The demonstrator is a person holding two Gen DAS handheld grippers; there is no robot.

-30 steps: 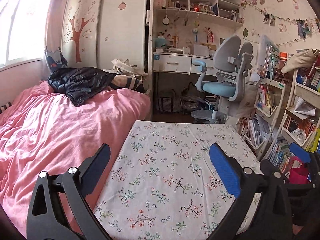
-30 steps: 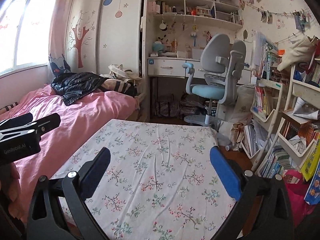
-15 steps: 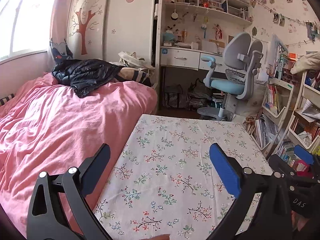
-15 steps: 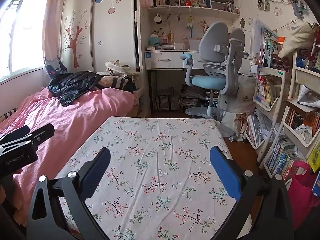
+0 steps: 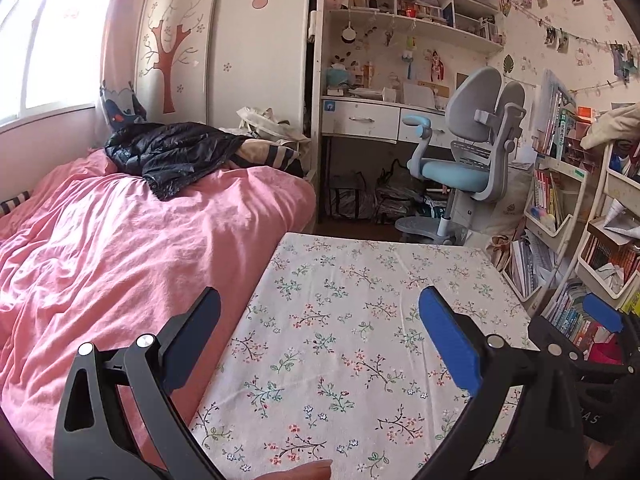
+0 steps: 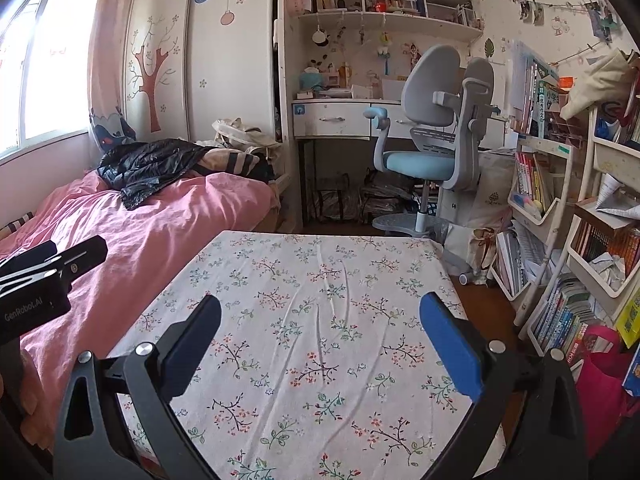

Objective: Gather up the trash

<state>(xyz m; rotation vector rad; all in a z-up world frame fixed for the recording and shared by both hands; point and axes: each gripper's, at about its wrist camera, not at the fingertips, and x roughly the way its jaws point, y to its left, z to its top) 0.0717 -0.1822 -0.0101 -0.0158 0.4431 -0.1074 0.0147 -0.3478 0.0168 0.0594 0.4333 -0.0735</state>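
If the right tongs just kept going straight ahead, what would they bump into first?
Probably nothing right away. The right tongs are open over the flowery tablecloth, pointing across it. Past the table's far edge, the desk chair looks first in line, though depth is hard to judge.

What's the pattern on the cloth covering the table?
The white tablecloth has small flower sprigs in red, green and blue, clearest in the right wrist view.
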